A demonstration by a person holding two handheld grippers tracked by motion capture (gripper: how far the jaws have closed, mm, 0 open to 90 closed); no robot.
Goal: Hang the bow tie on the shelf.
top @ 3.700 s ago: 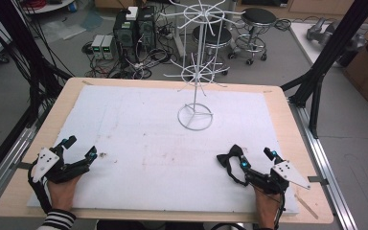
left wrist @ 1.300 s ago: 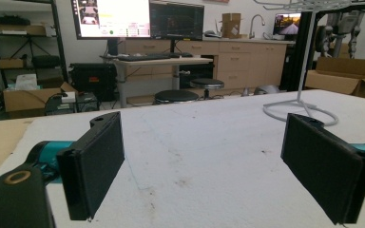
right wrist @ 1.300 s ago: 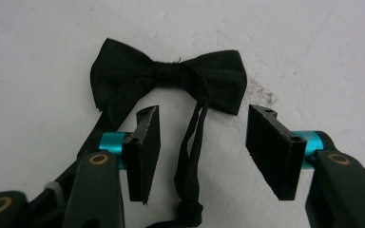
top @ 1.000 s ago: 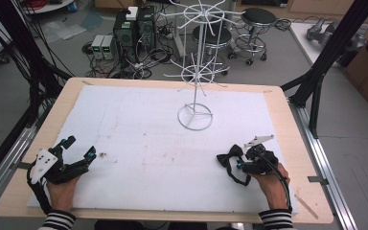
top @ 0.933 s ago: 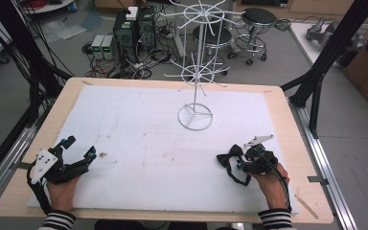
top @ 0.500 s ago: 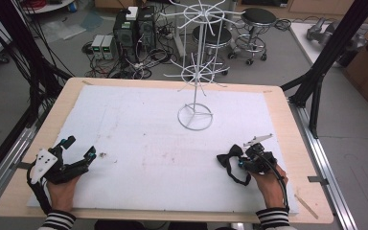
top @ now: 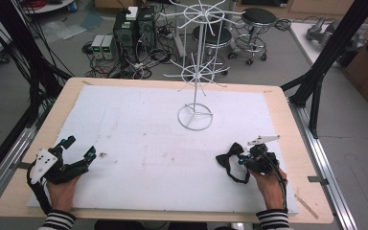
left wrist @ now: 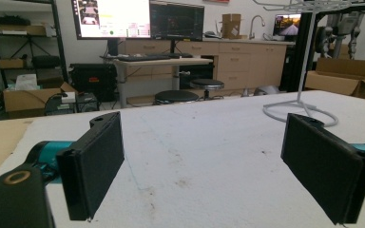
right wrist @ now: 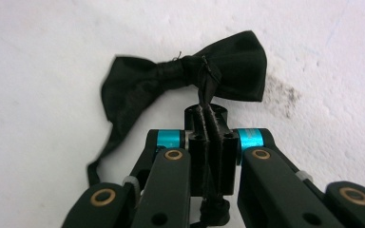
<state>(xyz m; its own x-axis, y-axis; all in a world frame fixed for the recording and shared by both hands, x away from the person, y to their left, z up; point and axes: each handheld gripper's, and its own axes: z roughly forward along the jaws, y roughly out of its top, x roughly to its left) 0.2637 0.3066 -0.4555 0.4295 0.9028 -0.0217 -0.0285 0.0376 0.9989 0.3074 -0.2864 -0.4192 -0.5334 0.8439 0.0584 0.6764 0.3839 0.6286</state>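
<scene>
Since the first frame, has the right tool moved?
Yes. The right tool rolled onto its side and closed on the bow tie, staying roughly as far from the wire stand's base ring.

The right gripper (right wrist: 210,142) had its two black jaws pressed together on the strap of a black bow tie (right wrist: 183,78), whose bow lay just beyond the jaw tips on the stained white table cover (right wrist: 52,42).

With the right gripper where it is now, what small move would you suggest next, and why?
Probably lift the right gripper slightly. Its jaws are shut on the strap of the black bow tie, which lies flat on the white mat. The wire rack stands beyond it, so raising the tie clear seems the sensible first step.
</scene>
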